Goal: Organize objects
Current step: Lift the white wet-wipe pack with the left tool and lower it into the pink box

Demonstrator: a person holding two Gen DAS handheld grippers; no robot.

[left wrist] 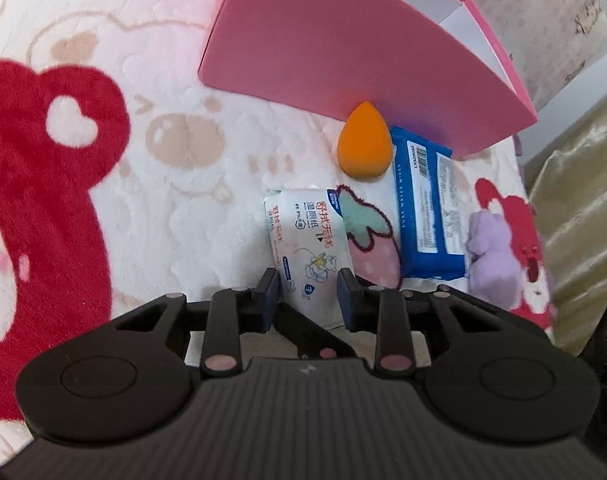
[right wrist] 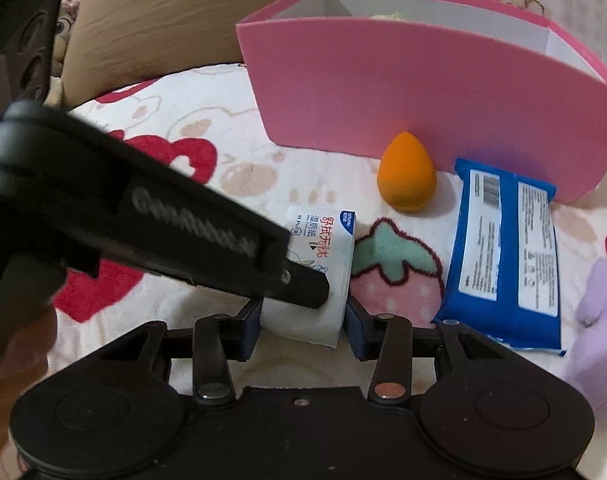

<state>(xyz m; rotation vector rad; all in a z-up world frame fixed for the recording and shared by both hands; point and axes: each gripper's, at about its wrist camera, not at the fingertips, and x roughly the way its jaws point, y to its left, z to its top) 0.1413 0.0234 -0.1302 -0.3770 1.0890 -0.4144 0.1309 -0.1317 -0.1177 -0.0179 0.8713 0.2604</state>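
Note:
A small white wipes pack (left wrist: 303, 240) lies on the patterned blanket, its near end between the fingers of my left gripper (left wrist: 309, 292), whose pads press both sides. In the right wrist view the same white pack (right wrist: 323, 240) sits between the pads of my right gripper (right wrist: 303, 324), which is shut on its near end. The left gripper (right wrist: 307, 292) reaches in from the left over the pack. Behind stand an orange teardrop sponge (right wrist: 405, 176), a blue wipes pack (right wrist: 503, 252) and an open pink box (right wrist: 403, 92).
A purple plush toy (left wrist: 491, 256) lies right of the blue pack (left wrist: 427, 208). A brown pillow (right wrist: 163, 28) rests behind the blanket at the left. The bed's edge and a golden cloth (left wrist: 575, 200) run along the right. The pink box (left wrist: 343, 52) blocks the far side.

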